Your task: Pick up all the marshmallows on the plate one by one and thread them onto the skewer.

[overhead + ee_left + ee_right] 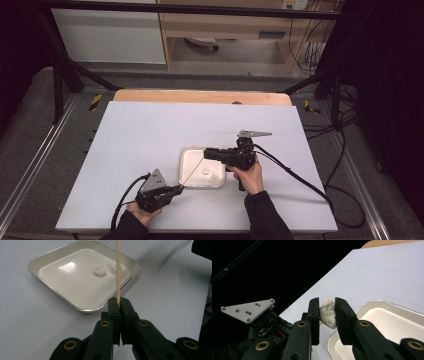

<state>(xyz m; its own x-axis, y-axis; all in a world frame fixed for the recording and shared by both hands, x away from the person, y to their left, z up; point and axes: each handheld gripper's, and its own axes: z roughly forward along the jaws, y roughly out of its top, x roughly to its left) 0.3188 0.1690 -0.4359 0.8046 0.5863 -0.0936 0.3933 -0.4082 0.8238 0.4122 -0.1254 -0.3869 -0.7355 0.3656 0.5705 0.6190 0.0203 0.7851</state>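
Observation:
A thin wooden skewer (117, 270) stands up from my left gripper (119, 301), whose jaws are shut on its lower end. In the high view the skewer (194, 171) slants from the left gripper (181, 188) up over the tray toward the right gripper (206, 154). My right gripper (327, 302) is shut on a soft white lump (328, 313), pressed between both pads above the tray's corner. Two more white lumps (100, 271) (114, 268) lie in the shallow white tray (32, 265). I cannot tell whether the skewer's tip touches the held lump.
The tray (181, 170) sits right of the middle of the white table top (140, 135). A wooden strip (200, 96) runs along the far edge. Black cables (300, 177) trail off to the right. The left gripper's grey plate (249, 310) lies close beside the right jaws.

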